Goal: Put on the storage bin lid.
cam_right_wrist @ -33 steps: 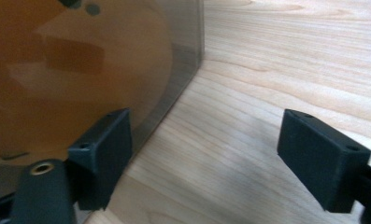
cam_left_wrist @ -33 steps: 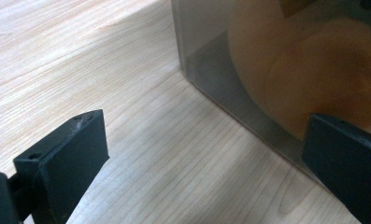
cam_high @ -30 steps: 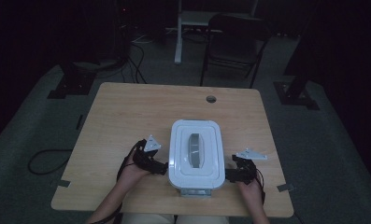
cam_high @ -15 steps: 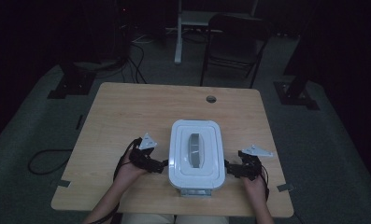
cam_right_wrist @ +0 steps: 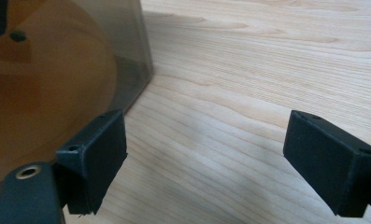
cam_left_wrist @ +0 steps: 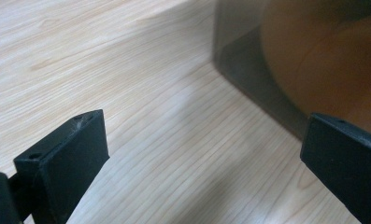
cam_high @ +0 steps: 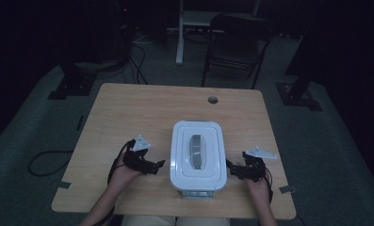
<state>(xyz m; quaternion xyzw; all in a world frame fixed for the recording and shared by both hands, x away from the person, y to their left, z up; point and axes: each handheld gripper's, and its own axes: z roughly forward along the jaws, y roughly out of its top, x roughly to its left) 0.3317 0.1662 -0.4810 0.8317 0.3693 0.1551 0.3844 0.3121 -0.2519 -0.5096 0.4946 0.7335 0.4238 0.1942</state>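
Dim lab or studio: wooden table (cam_high: 142, 108), folding chair (cam_high: 234, 37), floor cables (cam_high: 133, 66).

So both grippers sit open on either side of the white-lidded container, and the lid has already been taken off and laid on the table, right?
Not quite. The lid is on the container, as the high view shows. The rest holds: the left gripper and right gripper flank the container, and each gripper view shows its jaws spread wide with only bare table between them.

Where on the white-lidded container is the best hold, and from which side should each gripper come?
Probably the long side walls under the lid of the container: left gripper from its left, right gripper from its right. Both are open and level with those flat, upright walls; the grey lid handle is another option from above.
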